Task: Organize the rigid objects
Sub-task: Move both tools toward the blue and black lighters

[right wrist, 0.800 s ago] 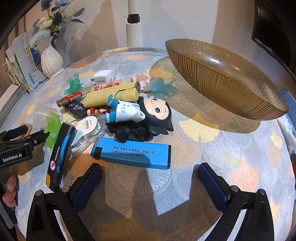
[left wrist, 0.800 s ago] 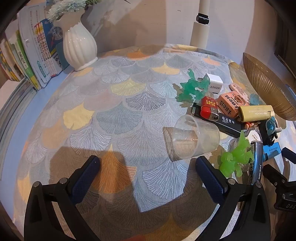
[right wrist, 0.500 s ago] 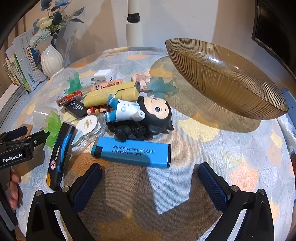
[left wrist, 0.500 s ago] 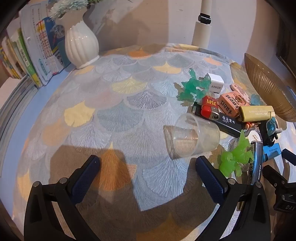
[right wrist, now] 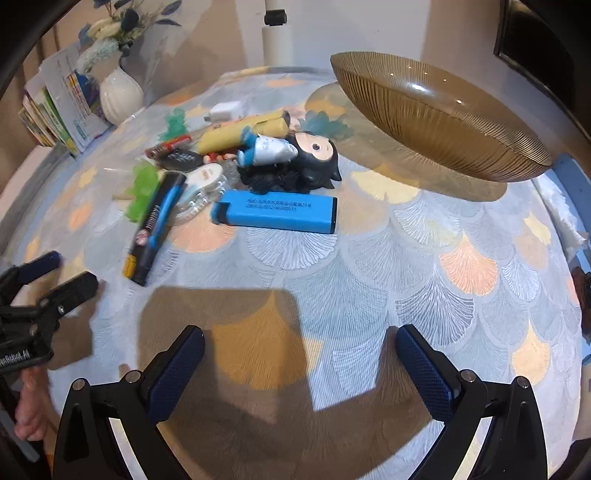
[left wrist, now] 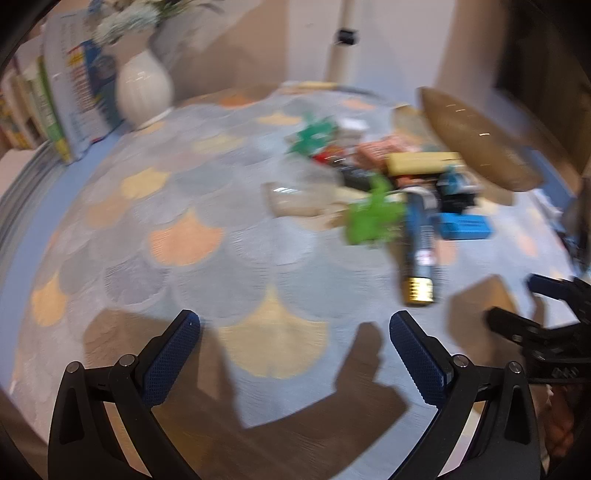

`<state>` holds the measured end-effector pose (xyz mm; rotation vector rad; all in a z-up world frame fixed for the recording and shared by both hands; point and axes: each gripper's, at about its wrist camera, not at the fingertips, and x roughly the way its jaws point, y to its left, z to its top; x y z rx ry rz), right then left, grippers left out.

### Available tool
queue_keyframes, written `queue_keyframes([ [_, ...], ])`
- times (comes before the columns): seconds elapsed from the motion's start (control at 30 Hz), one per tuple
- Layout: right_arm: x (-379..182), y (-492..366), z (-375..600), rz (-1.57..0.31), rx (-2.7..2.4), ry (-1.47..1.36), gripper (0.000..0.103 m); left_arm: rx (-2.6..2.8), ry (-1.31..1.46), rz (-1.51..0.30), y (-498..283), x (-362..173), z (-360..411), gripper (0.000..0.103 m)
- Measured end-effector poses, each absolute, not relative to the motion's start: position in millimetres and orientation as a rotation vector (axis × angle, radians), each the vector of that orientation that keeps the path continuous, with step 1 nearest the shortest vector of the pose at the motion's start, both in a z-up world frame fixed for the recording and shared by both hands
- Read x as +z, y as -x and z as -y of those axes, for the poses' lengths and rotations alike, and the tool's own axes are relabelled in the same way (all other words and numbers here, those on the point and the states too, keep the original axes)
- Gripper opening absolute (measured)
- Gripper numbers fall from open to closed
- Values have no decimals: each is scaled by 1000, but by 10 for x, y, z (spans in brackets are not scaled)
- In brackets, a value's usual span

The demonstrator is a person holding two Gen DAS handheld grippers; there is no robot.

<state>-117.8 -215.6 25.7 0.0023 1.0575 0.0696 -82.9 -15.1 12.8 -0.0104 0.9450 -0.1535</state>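
A pile of small objects lies mid-table: a blue box, a black-haired doll figure, a yellow case, a black-and-blue marker, a bright green toy, a tape roll and a clear cup. An amber ribbed glass bowl stands at the right. My right gripper is open and empty, well short of the blue box. My left gripper is open and empty, back from the cup; its view is blurred.
A white vase with flowers and a row of books stand at the far left. A white lamp post rises at the back. The table has a fan-patterned cloth.
Both grippers have pulled back and up from the pile. The left view has swung right and blurred. The objects lie where they were.
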Motion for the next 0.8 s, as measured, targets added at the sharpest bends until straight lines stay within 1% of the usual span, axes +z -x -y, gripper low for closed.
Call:
queue_keyframes([
  [0.03, 366, 1220, 2213, -1011, 83, -41, 103, -179, 19, -931, 855, 164, 155, 102],
  [0.1, 671, 1310, 2308, -857, 86, -77, 103, -212, 32, -872, 900, 314, 163, 102],
  [0.17, 903, 1386, 2354, -705, 63, -35, 103, -225, 32, -810, 915, 457, 179, 102],
  [0.2, 927, 1384, 2362, -672, 60, -16, 103, -234, 30, -777, 917, 523, 199, 102],
  [0.23, 909, 1332, 2368, -669, 61, 3, 103, -246, 26, -749, 890, 571, 222, 102],
  [0.3, 798, 1191, 2370, -724, 79, 38, 103, -274, 20, -733, 742, 565, 270, 102],
  [0.43, 525, 1131, 2491, -771, 134, 1, 103, -351, 49, -797, 576, 277, 356, 102],
  [0.5, 523, 1102, 2533, -771, 154, -14, 103, -353, 11, -812, 583, 233, 446, 102],
  [0.57, 519, 1092, 2557, -766, 157, -17, 103, -381, -21, -781, 635, 257, 501, 102],
  [0.8, 461, 1022, 2527, -797, 140, -12, 103, -391, -16, -817, 624, 206, 510, 102],
])
